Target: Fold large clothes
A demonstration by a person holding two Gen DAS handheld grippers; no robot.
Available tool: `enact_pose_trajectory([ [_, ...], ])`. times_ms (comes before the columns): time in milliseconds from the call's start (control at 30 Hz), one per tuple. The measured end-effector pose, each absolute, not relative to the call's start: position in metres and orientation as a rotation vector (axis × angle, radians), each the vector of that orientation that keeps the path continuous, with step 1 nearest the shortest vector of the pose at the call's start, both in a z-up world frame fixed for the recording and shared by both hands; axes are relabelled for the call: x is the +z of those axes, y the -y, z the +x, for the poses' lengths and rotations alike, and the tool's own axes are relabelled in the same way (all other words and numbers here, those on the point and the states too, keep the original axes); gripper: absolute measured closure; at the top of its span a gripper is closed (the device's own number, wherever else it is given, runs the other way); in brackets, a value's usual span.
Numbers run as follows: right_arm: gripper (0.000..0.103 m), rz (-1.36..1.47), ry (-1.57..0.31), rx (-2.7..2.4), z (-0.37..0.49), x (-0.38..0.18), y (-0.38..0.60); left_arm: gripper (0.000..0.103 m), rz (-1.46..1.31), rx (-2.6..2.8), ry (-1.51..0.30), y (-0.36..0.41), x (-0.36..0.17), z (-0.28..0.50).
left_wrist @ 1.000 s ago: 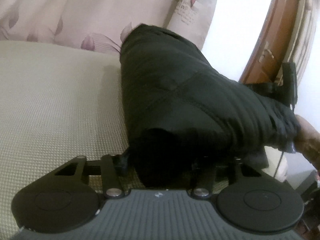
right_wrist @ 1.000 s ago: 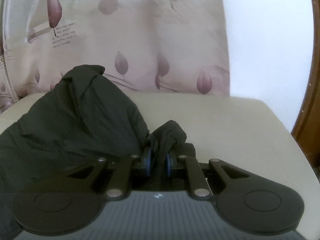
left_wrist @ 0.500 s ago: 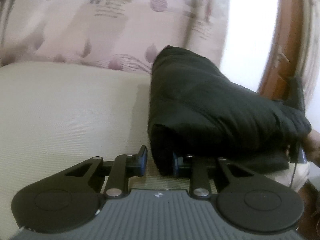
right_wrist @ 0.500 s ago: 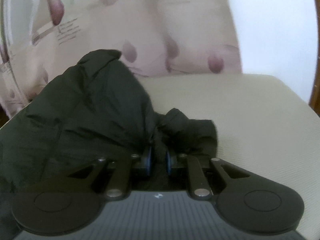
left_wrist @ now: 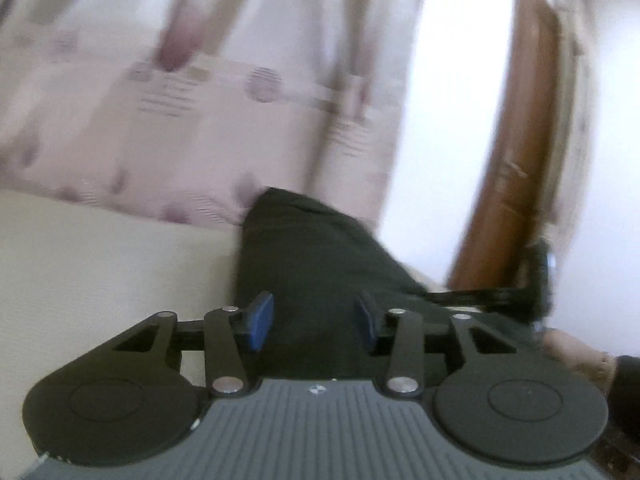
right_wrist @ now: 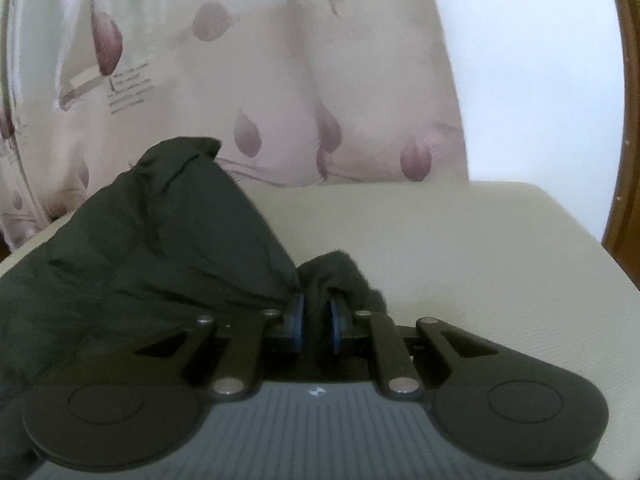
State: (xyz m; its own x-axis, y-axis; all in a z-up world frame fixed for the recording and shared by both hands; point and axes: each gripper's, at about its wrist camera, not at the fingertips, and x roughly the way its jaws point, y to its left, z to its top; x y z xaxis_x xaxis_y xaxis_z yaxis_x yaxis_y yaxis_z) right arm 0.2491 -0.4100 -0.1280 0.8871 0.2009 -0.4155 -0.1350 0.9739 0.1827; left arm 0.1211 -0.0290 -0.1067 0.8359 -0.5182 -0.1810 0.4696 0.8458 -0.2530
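Observation:
A black padded jacket (left_wrist: 320, 256) lies bunched on a beige mattress (left_wrist: 100, 264). My left gripper (left_wrist: 314, 320) is open, its blue pads apart just in front of the jacket's near end, holding nothing. This view is blurred. In the right wrist view the jacket (right_wrist: 152, 232) rises as a mound at the left. My right gripper (right_wrist: 317, 320) is shut on a fold of the jacket's edge, which pokes out past the pads.
A floral curtain (right_wrist: 280, 80) hangs behind the mattress (right_wrist: 480, 256). A brown wooden door (left_wrist: 516, 160) stands at the right, by a white wall. The other gripper and a hand (left_wrist: 576, 356) show at the right of the left wrist view.
My left gripper has let go of the jacket, opened and pulled back and up. The right gripper stays shut on the jacket's edge and has shifted slightly.

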Motion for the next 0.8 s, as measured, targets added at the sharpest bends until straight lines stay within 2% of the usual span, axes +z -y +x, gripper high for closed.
enact_pose_trajectory([
  [200,0.091,0.214,-0.467,0.178,0.248,-0.147,0.422,0.047,-0.148,-0.688,-0.329,0.076,-0.118,0.146],
  [333,0.090,0.363,-0.417,0.204,0.237,-0.133,0.444,0.046,-0.208,-0.750,-0.394,0.084,-0.132,0.158],
  [400,0.085,0.411,-0.397,0.227,0.235,-0.117,0.452,0.046,-0.199,-0.762,-0.399,0.087,-0.136,0.162],
  [433,0.072,0.430,-0.390,0.236,0.236,-0.108,0.454,0.046,-0.212,-0.762,-0.404,0.088,-0.138,0.163],
  [467,0.049,0.450,-0.393,0.264,0.239,-0.102,0.454,0.046,-0.224,-0.763,-0.409,0.087,-0.140,0.160],
  [533,0.019,0.473,-0.417,0.326,0.247,-0.095,0.450,0.043,-0.216,-0.766,-0.408,0.091,-0.143,0.163],
  [633,0.019,0.407,-0.473,0.342,0.263,-0.097,0.428,0.036,-0.192,-0.774,-0.395,0.094,-0.145,0.163],
  [700,0.023,0.366,-0.541,0.345,0.277,-0.107,0.409,0.030,-0.166,-0.775,-0.383,0.099,-0.147,0.160],
  [733,0.054,0.350,-0.550,0.365,0.281,-0.111,0.399,0.028,-0.157,-0.776,-0.378,0.101,-0.148,0.159],
  [767,0.075,0.321,-0.544,0.380,0.280,-0.111,0.390,0.023,-0.153,-0.778,-0.375,0.103,-0.148,0.159],
  [800,0.081,0.259,-0.521,0.363,0.277,-0.108,0.378,0.016,-0.153,-0.783,-0.371,0.104,-0.148,0.158],
])
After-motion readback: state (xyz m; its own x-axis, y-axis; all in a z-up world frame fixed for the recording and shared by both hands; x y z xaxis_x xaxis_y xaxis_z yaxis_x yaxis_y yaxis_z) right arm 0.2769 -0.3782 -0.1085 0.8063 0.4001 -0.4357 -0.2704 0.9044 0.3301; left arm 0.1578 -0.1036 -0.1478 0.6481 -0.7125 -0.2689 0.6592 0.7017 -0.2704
